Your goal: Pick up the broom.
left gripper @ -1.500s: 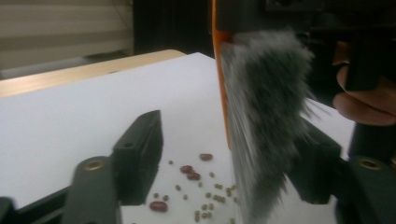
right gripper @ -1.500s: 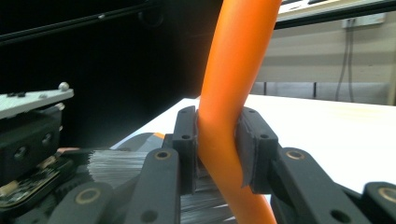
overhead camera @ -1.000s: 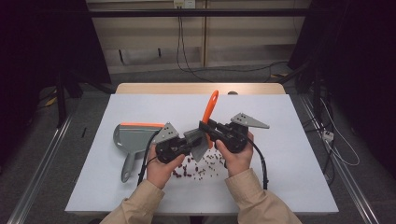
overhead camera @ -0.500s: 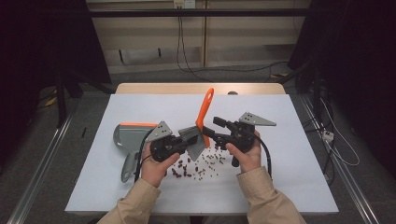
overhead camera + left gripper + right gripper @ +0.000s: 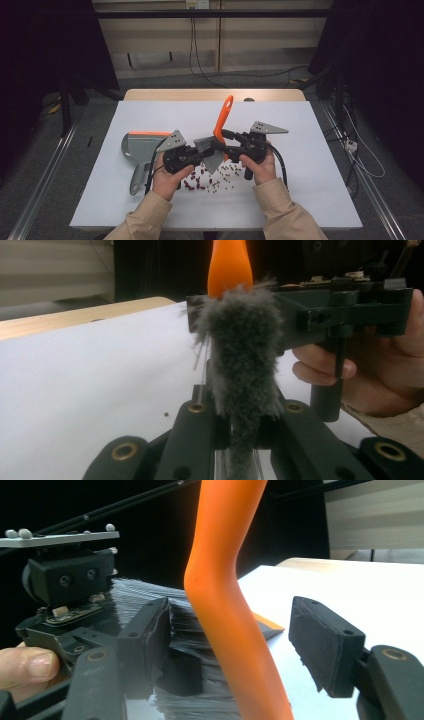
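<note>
A small hand brush with a curved orange plastic handle [image 5: 223, 117] and grey bristles [image 5: 242, 340] is held upright over the middle of the white-covered table [image 5: 310, 165], between the two hands. The left gripper [image 5: 200, 150] is clenched on the bristle head, which is seen pinched between its two black jaws in the left gripper view. The right gripper [image 5: 226, 142] is released: in the right gripper view its jaws stand apart on either side of the orange handle, with neither pad pressing on it, and they have just been closing a little around it.

Small dark red beans [image 5: 207, 180] are scattered on the table just below the grippers, near the person's hands. A grey metal dustpan with an orange front edge [image 5: 137, 147] lies flat at the left of the table, apart from the beans.

By the look of things the work is at an early stage. The brush is off the table and is being passed into a proper hold by its handle, but that hold is not yet made. None of the beans appear gathered, and the dustpan is untouched. Left to do, it is judged: the handle grasped, the bristles let go, the beans swept together and into the dustpan.
</note>
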A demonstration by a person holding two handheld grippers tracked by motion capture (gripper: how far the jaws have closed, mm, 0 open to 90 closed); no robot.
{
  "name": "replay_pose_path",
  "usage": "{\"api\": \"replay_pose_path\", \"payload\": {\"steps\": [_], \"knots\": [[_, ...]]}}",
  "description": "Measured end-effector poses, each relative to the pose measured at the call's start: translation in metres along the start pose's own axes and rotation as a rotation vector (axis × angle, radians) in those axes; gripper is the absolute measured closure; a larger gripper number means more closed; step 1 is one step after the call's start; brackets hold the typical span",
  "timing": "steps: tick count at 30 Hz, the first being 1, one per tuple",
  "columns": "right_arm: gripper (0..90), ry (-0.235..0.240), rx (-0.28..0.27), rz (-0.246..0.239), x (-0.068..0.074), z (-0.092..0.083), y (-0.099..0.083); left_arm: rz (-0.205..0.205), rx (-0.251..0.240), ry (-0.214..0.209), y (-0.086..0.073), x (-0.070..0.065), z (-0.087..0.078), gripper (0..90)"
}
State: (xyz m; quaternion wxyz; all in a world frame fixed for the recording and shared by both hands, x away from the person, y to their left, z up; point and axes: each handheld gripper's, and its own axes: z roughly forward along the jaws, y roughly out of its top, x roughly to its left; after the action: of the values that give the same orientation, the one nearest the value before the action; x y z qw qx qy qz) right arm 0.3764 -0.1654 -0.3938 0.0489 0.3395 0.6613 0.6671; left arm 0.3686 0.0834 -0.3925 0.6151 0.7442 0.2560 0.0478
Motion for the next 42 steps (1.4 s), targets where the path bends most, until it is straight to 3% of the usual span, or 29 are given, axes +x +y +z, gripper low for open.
{"api": "replay_pose_path", "payload": {"steps": [5, 8, 12, 17, 18, 22, 26, 29, 31, 32, 35, 37, 38, 42], "knots": [[40.7, 0.065, 0.014, 0.019, -0.001, 0.002, -0.002, 0.003, -0.003, -0.013, 0.0, 0.0, 0.001, 83.7], [45.5, 0.056, 0.02, 0.011, -0.001, 0.001, -0.001, 0.001, 0.0, -0.012, 0.0, 0.001, 0.0, 83.5], [57.0, 0.073, 0.012, 0.039, -0.005, -0.005, 0.001, 0.0, -0.012, -0.027, 0.001, 0.002, -0.001, 82.3], [64.1, 0.077, 0.027, 0.026, -0.004, -0.009, 0.003, -0.009, -0.012, -0.045, 0.002, 0.004, -0.002, 80.2], [66.4, 0.07, 0.036, -0.006, -0.002, -0.01, 0.004, -0.011, -0.011, -0.051, 0.002, 0.005, -0.001, 79.1], [69.4, 0.049, 0.068, -0.009, 0.0, -0.011, 0.006, -0.017, -0.003, -0.049, 0.001, 0.005, 0.0, 75.8], [69.8, 0.003, 0.055, 0.002, 0.002, -0.013, 0.008, 0.008, -0.021, -0.005, 0.002, 0.004, 0.001, 67.9], [69.8, -0.004, 0.054, -0.005, 0.003, -0.015, 0.01, 0.04, -0.022, 0.033, 0.003, 0.004, -0.001, 63.5], [70.0, -0.041, 0.045, -0.013, 0.003, -0.019, 0.014, 0.055, -0.019, 0.06, 0.003, 0.004, -0.002, 53.4], [70.0, -0.041, 0.045, -0.013, 0.003, -0.019, 0.014, 0.061, -0.013, 0.071, 0.004, 0.004, -0.003, 53.4], [70.0, -0.102, 0.03, -0.025, -0.003, -0.03, 0.019, 0.068, 0.006, 0.098, 0.006, 0.004, -0.007, 34.8], [70.0, -0.114, 0.03, -0.027, -0.005, -0.033, 0.02, 0.069, 0.008, 0.105, 0.008, 0.004, -0.01, 32.1], [70.0, -0.159, 0.037, -0.041, -0.008, -0.039, 0.022, 0.067, 0.01, 0.103, 0.009, 0.004, -0.011, 27.7], [70.0, -0.21, 0.039, -0.044, -0.012, -0.047, 0.024, 0.084, 0.023, 0.111, 0.013, 0.004, -0.018, 22.5]]}}
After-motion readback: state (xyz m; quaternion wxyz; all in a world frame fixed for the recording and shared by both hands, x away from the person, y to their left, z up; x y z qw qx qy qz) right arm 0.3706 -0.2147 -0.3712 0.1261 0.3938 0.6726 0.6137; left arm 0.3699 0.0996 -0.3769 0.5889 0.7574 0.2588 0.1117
